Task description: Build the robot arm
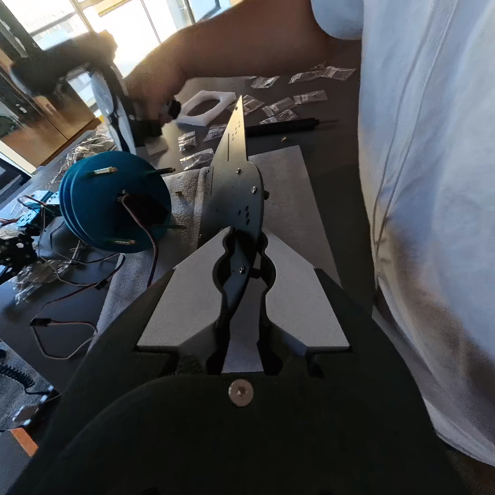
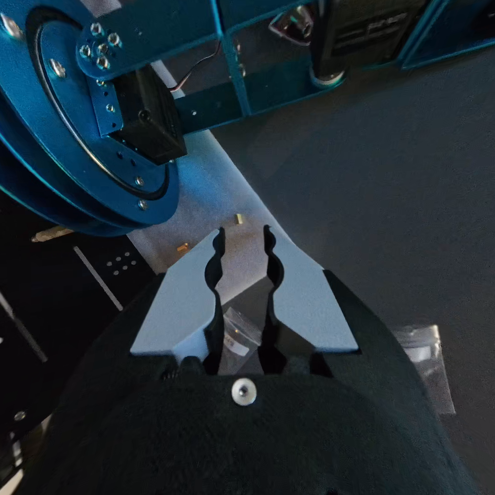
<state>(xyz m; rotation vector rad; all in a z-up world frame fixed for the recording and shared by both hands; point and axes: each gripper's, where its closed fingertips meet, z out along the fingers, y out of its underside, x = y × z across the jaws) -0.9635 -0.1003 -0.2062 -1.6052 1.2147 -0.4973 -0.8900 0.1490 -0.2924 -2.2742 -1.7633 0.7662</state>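
A grey plate [image 1: 232, 192] is pinched by the left claw [image 1: 245, 235] — the right claw [image 2: 242, 230] is held spread above the surface [image 2: 375, 187], beside a blue disc [image 2: 80, 150].

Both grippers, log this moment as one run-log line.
left gripper: shut on black metal plate | right gripper: open, empty, over grey mat near brass standoff | blue disc assembly: beside

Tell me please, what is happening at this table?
A person works with two hand-held tools. The left claw is shut on a long grey perforated metal plate, held on edge above the dark table. The right claw is open and empty, near a blue round metal disc assembly and two small brass standoffs.
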